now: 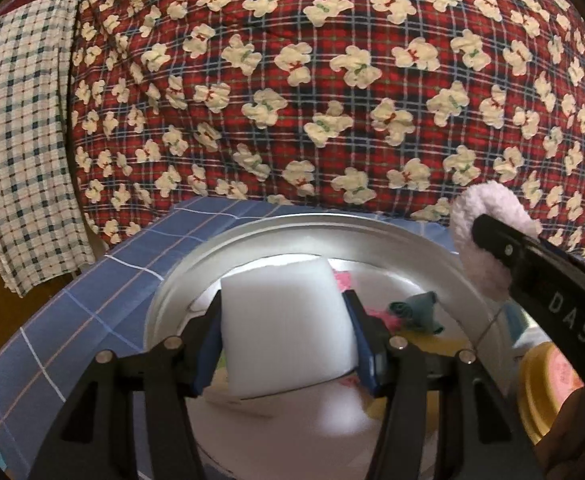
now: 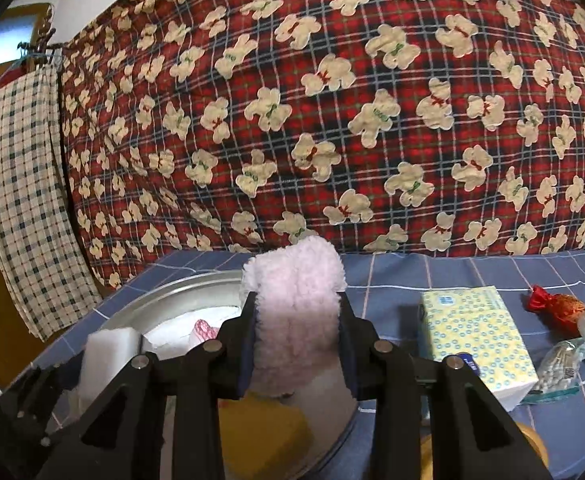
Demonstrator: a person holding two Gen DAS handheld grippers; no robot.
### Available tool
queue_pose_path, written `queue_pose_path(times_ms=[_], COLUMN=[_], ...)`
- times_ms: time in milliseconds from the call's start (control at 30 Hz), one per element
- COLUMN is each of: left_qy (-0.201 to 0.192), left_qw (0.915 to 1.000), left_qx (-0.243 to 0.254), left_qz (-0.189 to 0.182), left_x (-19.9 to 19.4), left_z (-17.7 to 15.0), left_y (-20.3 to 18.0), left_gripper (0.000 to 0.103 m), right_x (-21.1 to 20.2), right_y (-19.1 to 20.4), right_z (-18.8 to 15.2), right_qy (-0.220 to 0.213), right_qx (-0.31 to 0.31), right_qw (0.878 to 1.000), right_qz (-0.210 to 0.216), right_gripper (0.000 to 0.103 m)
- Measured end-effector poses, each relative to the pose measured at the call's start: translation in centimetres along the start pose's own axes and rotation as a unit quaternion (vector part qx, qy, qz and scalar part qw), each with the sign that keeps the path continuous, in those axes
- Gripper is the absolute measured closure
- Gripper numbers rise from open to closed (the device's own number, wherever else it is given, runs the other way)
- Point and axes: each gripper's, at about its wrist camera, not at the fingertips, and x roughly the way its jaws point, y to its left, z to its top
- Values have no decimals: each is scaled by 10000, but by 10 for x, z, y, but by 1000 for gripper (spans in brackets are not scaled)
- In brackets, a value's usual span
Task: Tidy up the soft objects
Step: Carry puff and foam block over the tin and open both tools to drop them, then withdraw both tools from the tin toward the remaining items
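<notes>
Both tools are closed on light, squashy loads: left tool (image 1: 286, 336) pinches white foam block (image 1: 284, 320); right tool (image 2: 298, 344) pinches fluffy pink roll (image 2: 296, 300) mid-body.

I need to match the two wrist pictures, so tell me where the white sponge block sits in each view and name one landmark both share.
Left wrist view: the white sponge block is at lower centre, clamped between the left gripper fingers, above the metal basin.
Right wrist view: the same block is at lower left, beside the right gripper, which holds the pink fluffy item.
Shared landmark: the metal basin's rim on the blue checked cloth.
</notes>
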Motion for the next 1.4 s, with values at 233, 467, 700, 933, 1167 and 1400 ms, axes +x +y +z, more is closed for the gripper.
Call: queue_pose_path(times_ms=[233,467,700,933,1167,1400], left_qy=[165,231,290,307,-7,-102], left_qw=[9998,9996,9993,9987,9980,9965], left_qx=[-45,-49,-64,-112,-276,-317], left_qz=[83,155,224,383,565,761], left_x=[11,14,16,17,5,1], left_z=[-5,-4,-4,-4,-6,-5], left_y=[4,4,5,7,10,10], left_gripper=[48,48,48,44,5,1], right_x=[13,23,28,31,8,-21], right_y=[0,-1,5,6,-5,-18], right_z=[-10,-15,-18,-19,-10,-6], right_qy=[165,327,381,402,-107,-754], right_qx=[-239,-287,-442,-431,-40,232], right_qw=[9995,9990,9983,9980,9985,9967], right_qz=[-92,-97,46,215,543,193], right_gripper=[65,65,63,42,23,14])
